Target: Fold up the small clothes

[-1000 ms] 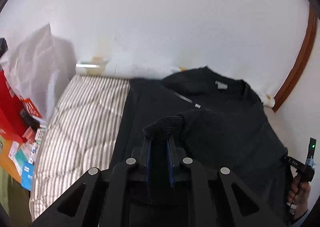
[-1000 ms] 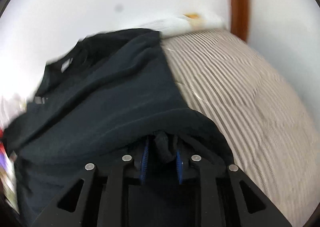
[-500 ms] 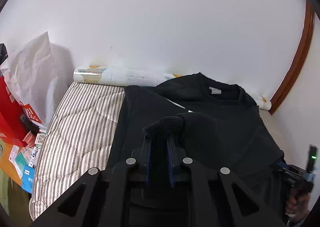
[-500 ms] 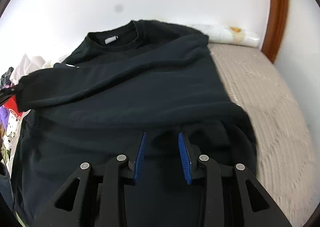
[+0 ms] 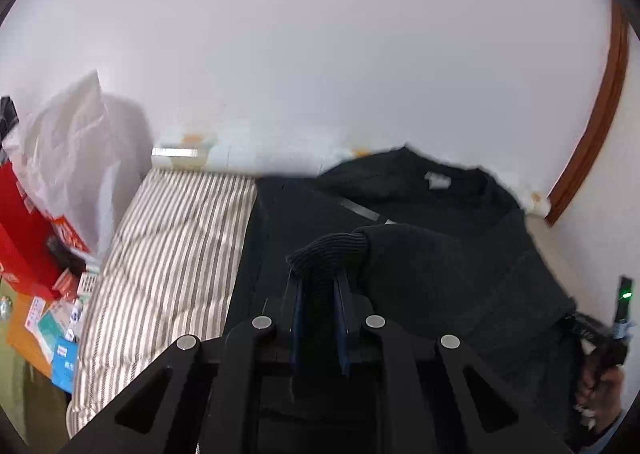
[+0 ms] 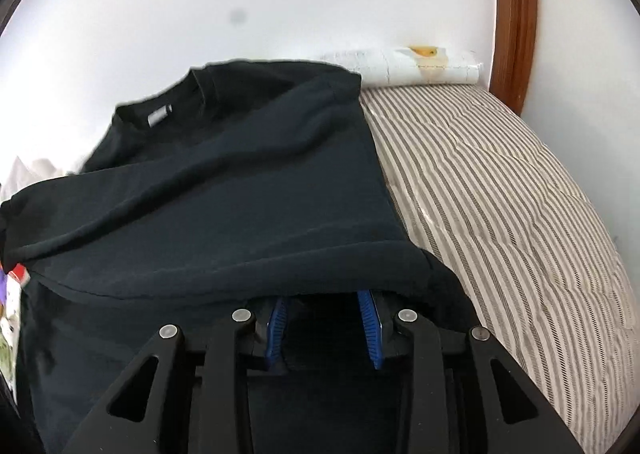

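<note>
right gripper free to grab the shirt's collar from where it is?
Probably yes. The right gripper sits at the hem with its jaws apart, and nothing lies on the black shirt between it and the collar. It would have to move across the whole shirt, though. The left gripper is clamped on the sleeve cuff.

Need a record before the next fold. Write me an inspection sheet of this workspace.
Surface: striped mattress, bare to the right of the garment.
Job's things: black sweatshirt spread flat, collar toward the wall, one sleeve folded across the body; its ribbed cuff is lifted.
Clutter: white plastic bag, red packaging and small cartons beside the mattress; rolled paper along the wall.
Grippers: left tool shut on the cuff; right tool open, with the sweatshirt's edge draped over its tips.
Cables: nothing seen.
Surroundings: white wall, brown wooden trim.
</note>
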`<state>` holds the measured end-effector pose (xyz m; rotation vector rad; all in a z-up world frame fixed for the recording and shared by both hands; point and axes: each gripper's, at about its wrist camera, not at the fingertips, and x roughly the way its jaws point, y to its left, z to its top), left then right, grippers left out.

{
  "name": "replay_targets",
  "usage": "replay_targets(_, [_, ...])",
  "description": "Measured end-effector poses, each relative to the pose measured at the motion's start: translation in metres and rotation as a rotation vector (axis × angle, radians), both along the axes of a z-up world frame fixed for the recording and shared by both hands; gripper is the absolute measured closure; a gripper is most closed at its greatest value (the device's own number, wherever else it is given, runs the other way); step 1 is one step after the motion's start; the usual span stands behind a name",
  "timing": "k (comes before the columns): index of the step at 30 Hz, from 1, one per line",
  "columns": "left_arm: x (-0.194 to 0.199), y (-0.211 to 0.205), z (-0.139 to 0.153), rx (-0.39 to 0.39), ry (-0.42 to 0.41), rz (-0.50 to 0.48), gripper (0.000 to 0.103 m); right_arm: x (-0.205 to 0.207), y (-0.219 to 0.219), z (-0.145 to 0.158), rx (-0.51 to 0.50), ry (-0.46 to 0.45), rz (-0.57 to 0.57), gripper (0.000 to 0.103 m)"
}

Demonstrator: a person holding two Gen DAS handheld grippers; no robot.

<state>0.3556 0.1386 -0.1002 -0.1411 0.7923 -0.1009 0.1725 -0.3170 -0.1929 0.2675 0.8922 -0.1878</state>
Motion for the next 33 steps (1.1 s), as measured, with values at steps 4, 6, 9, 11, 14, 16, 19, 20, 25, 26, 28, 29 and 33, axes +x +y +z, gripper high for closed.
replay_targets(4, [0.007, 0.007, -0.034, 0.012, 0.11, 0.029, 0.089, -0.031, 0.004, 0.014, -0.071, 0.019, 0.028, 0.06])
replay_targets(6, [0.008, 0.01, -0.046, 0.012, 0.149, 0.037, 0.089, -0.046, 0.004, 0.026, -0.061, -0.016, 0.059, 0.06])
replay_targets(9, [0.007, 0.012, -0.056, 0.032, 0.166, 0.045, 0.088, -0.052, 0.008, 0.045, -0.087, -0.102, 0.059, 0.051])
replay_targets(11, [0.006, 0.011, -0.057, 0.043, 0.169, 0.052, 0.087, -0.044, 0.009, 0.046, -0.103, -0.114, 0.056, 0.045])
replay_targets(14, [0.001, 0.008, -0.054, 0.063, 0.163, 0.049, 0.087, -0.018, 0.002, 0.023, -0.127, -0.052, 0.021, 0.046])
replay_targets(16, [-0.003, 0.008, -0.051, 0.071, 0.16, 0.048, 0.085, -0.009, -0.004, 0.006, -0.144, 0.021, -0.014, 0.049])
replay_targets(19, [-0.008, 0.011, -0.048, 0.051, 0.158, 0.046, 0.085, -0.015, -0.011, -0.002, -0.114, 0.065, -0.056, 0.05])
replay_targets(20, [-0.011, 0.012, -0.047, 0.049, 0.159, 0.049, 0.085, -0.024, -0.014, 0.003, -0.109, 0.056, -0.076, 0.05])
replay_targets(25, [-0.031, 0.008, -0.039, 0.059, 0.142, 0.042, 0.085, -0.065, -0.011, 0.03, -0.141, 0.002, -0.076, 0.05])
replay_targets(26, [-0.038, 0.007, -0.036, 0.062, 0.137, 0.044, 0.085, -0.07, -0.01, 0.036, -0.139, -0.006, -0.062, 0.05])
replay_targets(28, [-0.051, 0.006, -0.03, 0.056, 0.125, 0.047, 0.085, -0.087, -0.007, 0.045, -0.139, -0.026, -0.046, 0.05])
replay_targets(29, [-0.056, 0.006, -0.028, 0.053, 0.122, 0.049, 0.084, -0.093, -0.005, 0.048, -0.145, -0.031, -0.044, 0.05])
replay_targets(33, [-0.086, 0.008, -0.02, 0.056, 0.114, 0.069, 0.084, -0.126, -0.005, 0.058, -0.16, -0.055, -0.084, 0.05])
